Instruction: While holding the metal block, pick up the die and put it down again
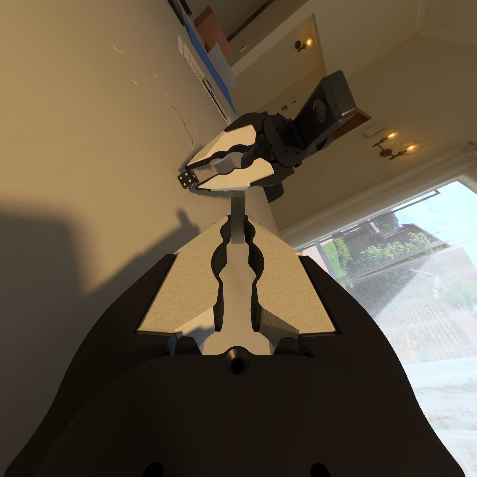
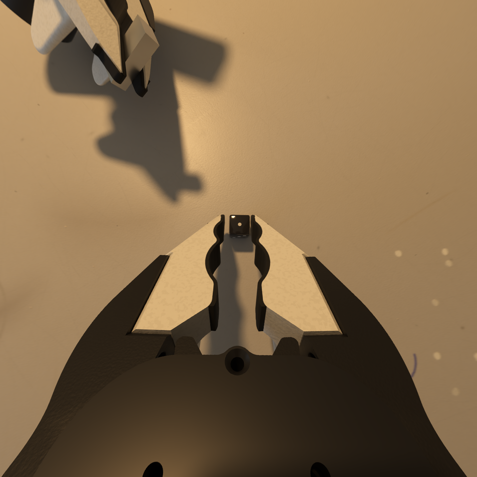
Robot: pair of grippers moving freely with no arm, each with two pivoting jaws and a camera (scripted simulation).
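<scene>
Die [image 2: 239,226], black with pale pips, sits on the tan table [image 2: 335,129] just above frame centre in the right wrist view, between the tips of the right gripper [image 2: 237,219]. Narrow slivers of table show on either side of it, so the fingers [image 2: 185,281] are spread slightly wider than the cube and bracket it without pinching; its shadow falls toward the camera between them. Farther off, at the upper left of that frame, the left gripper [image 2: 136,87] hangs above the table with a pale block [image 2: 142,44] clamped between its fingers, and a dark shadow of it spreads across the surface below. In the left wrist view, the left gripper [image 1: 237,219] fills the lower half, and its fingers [image 1: 185,278] are pressed onto the grey metal block [image 1: 237,219], which sticks out past the tips at frame centre. Beyond the block, the right gripper [image 1: 192,175] points down-left, its tips either side of the die [image 1: 187,179] on the table [image 1: 77,116]. Farther still, at the upper middle, flat white and blue items [image 1: 206,62] lie near the table's edge, and a bright window [image 1: 413,284] fills the lower right.
</scene>
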